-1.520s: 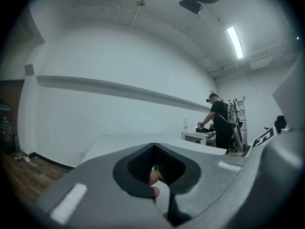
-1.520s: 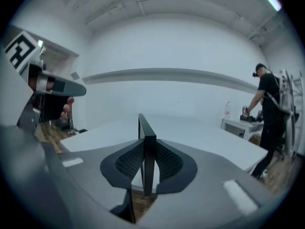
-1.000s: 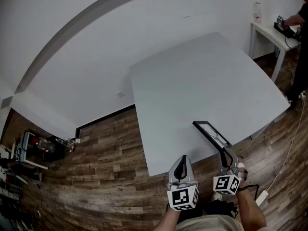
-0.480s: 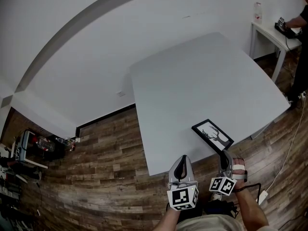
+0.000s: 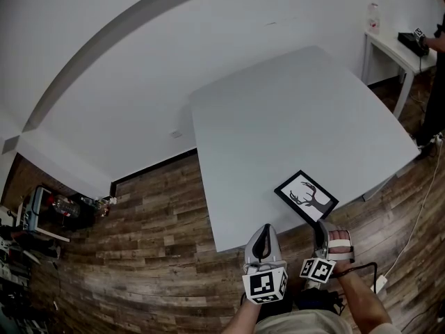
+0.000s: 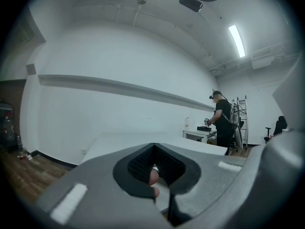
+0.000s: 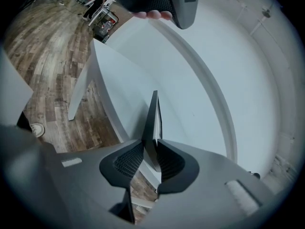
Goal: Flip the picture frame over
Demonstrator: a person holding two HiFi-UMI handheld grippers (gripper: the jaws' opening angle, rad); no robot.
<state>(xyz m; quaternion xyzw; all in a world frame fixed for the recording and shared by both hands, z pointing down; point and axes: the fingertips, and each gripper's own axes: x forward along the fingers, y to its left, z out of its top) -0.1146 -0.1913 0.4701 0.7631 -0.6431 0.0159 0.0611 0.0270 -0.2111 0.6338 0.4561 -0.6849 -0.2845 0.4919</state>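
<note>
A black picture frame [image 5: 306, 196] with a deer silhouette facing up rests near the front right edge of the grey table [image 5: 278, 110]. My right gripper [image 5: 324, 229] is shut on the frame's near edge. In the right gripper view the frame [image 7: 153, 118] shows edge-on, pinched between the two pads [image 7: 127, 160]. My left gripper [image 5: 263, 236] hovers just off the table's front edge, left of the frame, jaws shut with nothing in them. In the left gripper view, that left gripper [image 6: 155, 146] points across the tabletop [image 6: 143, 140].
A white side table [image 5: 389, 47] at the far right carries a bottle [image 5: 373, 16] and a black device [image 5: 411, 42]; a person [image 5: 437, 82] stands by it. A cable and power strip [image 5: 381, 282] lie on the wooden floor. Clutter [image 5: 42, 214] sits at far left.
The frame has swung from standing on edge to lying nearly flat with the deer picture up. My right gripper turned with it and drew back slightly. The left gripper stayed put.
</note>
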